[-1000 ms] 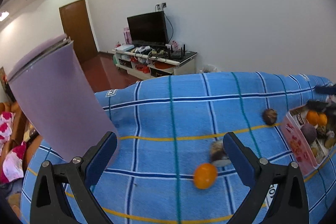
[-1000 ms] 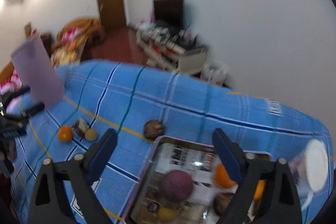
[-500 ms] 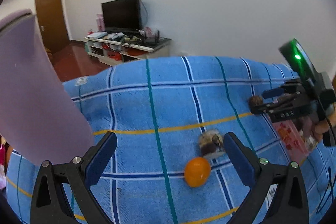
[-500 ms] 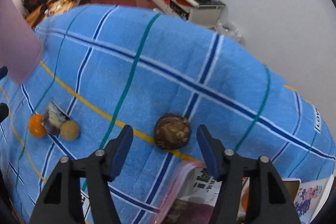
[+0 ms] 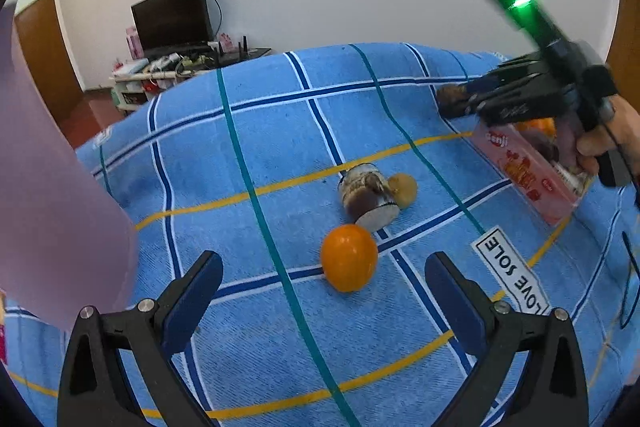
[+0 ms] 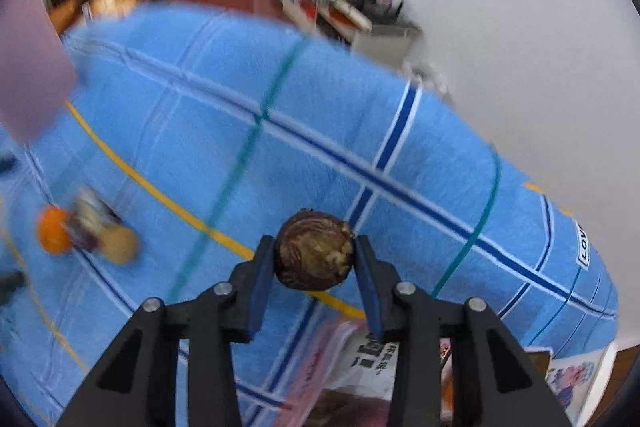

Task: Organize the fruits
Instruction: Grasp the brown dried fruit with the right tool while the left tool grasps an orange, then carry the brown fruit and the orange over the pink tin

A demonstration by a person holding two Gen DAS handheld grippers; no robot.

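Note:
A blue checked cloth (image 5: 280,131) covers the surface. On it lie an orange (image 5: 349,257), a brown cut-ended piece (image 5: 368,195) and a small tan fruit (image 5: 404,187). My left gripper (image 5: 322,263) hangs open just above and in front of the orange, touching nothing. My right gripper (image 6: 315,251) is closing, both pads against a round brown fruit (image 6: 314,253) on the cloth, beside a pink fruit box (image 6: 344,359). The left wrist view shows that gripper (image 5: 468,95) at the far right, a hand (image 5: 612,135) on its handle, and the box (image 5: 528,175) with several fruits.
A tall lilac object (image 5: 52,207) stands close on the left of the cloth. A label reading "LOVE SOLE" (image 5: 512,271) is sewn on the cloth. Beyond the cloth's far edge are a TV stand (image 5: 180,67), a door and red floor.
The right gripper's jaws narrowed from wide apart to closed around the brown fruit as it moved away from the box. The left gripper tipped downward and came nearer the orange.

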